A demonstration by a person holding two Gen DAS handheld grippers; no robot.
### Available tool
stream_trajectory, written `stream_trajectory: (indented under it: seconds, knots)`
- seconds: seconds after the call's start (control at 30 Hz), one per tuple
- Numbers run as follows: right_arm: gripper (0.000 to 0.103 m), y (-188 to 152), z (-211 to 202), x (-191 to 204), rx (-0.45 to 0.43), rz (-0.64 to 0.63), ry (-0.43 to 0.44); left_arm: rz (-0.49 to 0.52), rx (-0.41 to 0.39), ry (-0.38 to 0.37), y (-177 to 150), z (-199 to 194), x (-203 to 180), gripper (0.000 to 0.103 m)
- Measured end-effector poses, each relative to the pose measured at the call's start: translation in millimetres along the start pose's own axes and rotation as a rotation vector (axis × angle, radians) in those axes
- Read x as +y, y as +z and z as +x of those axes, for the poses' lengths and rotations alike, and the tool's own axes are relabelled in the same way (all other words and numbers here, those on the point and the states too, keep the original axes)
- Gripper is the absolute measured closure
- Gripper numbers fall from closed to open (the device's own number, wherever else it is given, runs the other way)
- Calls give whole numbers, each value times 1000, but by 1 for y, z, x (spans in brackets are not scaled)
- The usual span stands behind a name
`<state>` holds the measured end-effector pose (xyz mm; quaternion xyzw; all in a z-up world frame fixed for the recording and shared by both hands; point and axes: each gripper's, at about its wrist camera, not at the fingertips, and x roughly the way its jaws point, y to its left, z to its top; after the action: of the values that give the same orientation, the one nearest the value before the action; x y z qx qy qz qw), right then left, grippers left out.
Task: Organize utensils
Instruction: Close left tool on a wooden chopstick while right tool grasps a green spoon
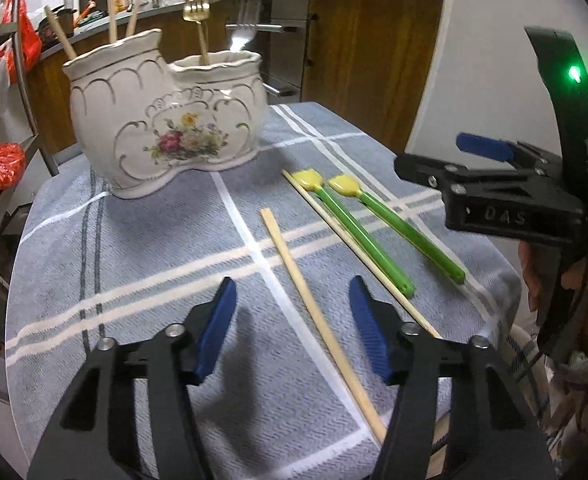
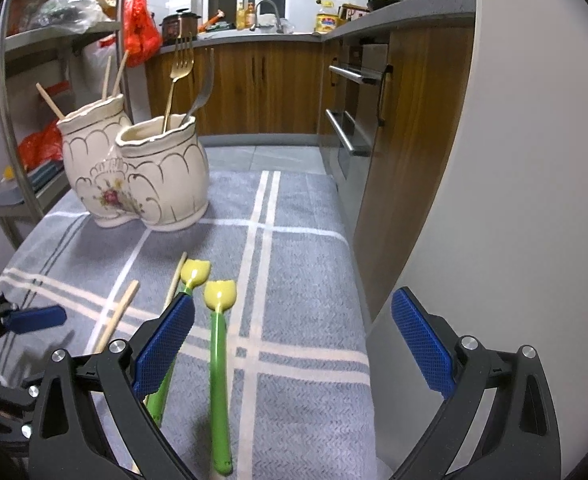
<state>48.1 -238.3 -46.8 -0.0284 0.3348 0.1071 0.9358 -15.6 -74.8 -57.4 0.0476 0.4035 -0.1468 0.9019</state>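
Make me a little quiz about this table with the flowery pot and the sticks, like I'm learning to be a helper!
1. True or false: the taller side of the ceramic utensil holder holds wooden chopsticks.
2. How many green utensils with yellow tulip-shaped ends lie on the grey checked cloth? A) one B) two C) four
3. Fill in: the left gripper has a loose wooden ______ between its open jaws.

Key
1. True; the shorter side holds a gold fork and a silver fork.
2. B
3. chopstick; the pads do not press on it.
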Motion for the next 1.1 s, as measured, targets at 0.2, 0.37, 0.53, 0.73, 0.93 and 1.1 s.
stream_trajectory:
  seconds: [0.2, 0.37, 0.53, 0.73, 0.93, 1.1]
  knots:
    - [5, -2, 0, -1, 3, 4, 5, 45, 25, 36, -1, 9, -1, 91]
    - [5, -6, 1, 0, 16, 1, 16, 6, 30, 18, 7, 11, 19, 96]
    - [5, -8, 5, 5, 38, -12, 35, -29, 2, 34, 12, 4, 43, 97]
    - [7, -8, 11, 15, 78, -37, 78, -42, -37, 65, 15, -10, 68, 97]
    - [38, -8, 16, 31, 144, -110, 123, -38, -37, 55, 14, -11, 75, 97]
    - [60, -8, 19, 36, 183, -121, 147, -22, -41, 41, 14, -11, 75, 97]
